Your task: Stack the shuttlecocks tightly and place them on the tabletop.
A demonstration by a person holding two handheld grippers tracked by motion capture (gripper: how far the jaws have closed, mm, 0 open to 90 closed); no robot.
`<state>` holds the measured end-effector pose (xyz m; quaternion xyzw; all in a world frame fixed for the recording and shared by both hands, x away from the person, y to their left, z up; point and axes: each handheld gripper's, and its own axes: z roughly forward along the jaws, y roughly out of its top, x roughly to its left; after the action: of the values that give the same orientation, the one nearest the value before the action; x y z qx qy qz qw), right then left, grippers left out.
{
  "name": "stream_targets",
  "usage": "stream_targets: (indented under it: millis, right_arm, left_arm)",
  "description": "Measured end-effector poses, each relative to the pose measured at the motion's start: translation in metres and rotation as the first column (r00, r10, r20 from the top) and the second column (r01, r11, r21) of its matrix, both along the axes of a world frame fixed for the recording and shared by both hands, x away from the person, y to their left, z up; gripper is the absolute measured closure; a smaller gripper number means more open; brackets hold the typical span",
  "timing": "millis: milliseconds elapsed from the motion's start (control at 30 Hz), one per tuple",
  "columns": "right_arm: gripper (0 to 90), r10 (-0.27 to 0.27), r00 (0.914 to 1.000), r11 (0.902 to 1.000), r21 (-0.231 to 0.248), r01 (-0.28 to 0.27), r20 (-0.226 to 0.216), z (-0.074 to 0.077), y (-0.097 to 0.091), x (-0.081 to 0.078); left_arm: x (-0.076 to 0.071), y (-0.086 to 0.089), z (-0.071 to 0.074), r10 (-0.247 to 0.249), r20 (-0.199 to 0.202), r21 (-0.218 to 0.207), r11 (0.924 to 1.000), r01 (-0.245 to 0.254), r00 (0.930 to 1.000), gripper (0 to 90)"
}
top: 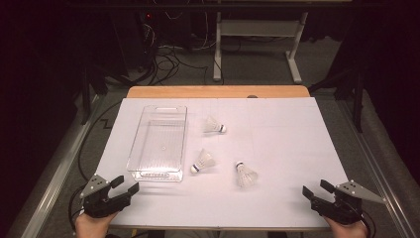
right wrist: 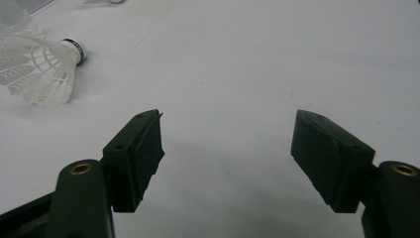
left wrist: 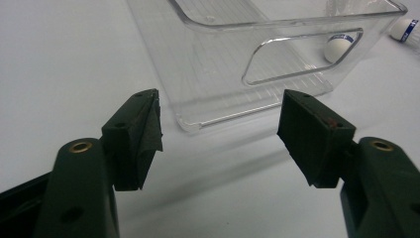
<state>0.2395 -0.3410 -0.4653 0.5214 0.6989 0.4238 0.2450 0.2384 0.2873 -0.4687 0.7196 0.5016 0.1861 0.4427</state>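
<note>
Plainly the nearest shuttlecock (top: pixel 245 175) lies on the table (top: pixel 297 144) up and left of the released, empty right claw (top: pixel 313 191), cork end pointing away, while the equally released left claw (top: pixel 125 184) faces the clear bin (top: pixel 159 144).

I see a lab: a white-covered surface (top: pixel 277 198) in a dark room, loose cables (top: pixel 166 62) on grey floor (top: pixel 257 69), a bare desk frame (top: pixel 257 29) behind.

Left gripper (top: pixel 125 186) at near left table corner, jaws spread wide, nothing between. Right gripper (top: pixel 315 188) at near right corner, jaws likewise wide, nothing held.
</note>
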Motion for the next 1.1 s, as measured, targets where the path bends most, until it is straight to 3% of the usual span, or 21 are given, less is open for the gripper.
stream_targets:
  millis: [433, 1100]
  right_arm:
    - [28.7, -0.008, 1.0000, 1.0000, 0.002, 0.007, 0.005, 0.0003, -0.0006, -0.0004]
    - [28.5, -0.020, 0.9998, 0.9998, 0.001, 0.020, 0.008, 0.0001, -0.0010, -0.0017]
  left_arm:
    - [-0.0008, 0.0025, 0.0005, 0.013, 0.005, -0.023, 0.9997, -0.012, 0.9999, 34.2]
    - [-0.0019, 0.0036, 0.0017, 0.022, -0.001, -0.014, 0.9997, -0.022, 0.9998, 34.1]
